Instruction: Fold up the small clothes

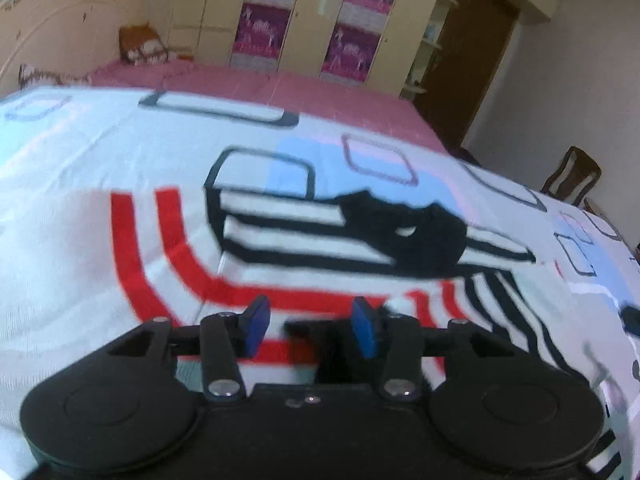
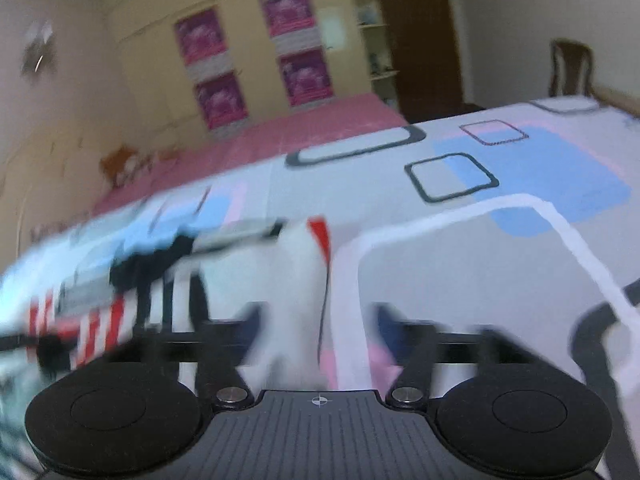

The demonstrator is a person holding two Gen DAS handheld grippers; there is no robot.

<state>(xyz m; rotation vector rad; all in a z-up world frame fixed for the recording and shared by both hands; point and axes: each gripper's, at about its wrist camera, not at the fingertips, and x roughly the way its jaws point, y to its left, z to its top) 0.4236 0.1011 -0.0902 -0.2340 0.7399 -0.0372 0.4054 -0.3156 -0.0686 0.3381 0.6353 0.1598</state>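
A bed (image 1: 328, 92) with a pink sheet stood against cream wardrobes (image 1: 308, 20) bearing magenta posters (image 1: 264, 28). A brown door (image 1: 472, 60) and a wooden chair (image 1: 572, 178) stood beyond its far corner.

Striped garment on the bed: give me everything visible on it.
The white garment with red and black stripes looks like soft knit fabric, lying flat on the patterned bedsheet. Curved red bands run down its left part, and straight black stripes cross the folded middle, where a dark black patch sits. More black stripes fan toward the lower right. The left gripper is just above its near edge with jaws apart, gripping nothing. The right wrist view is too blurred to add detail.
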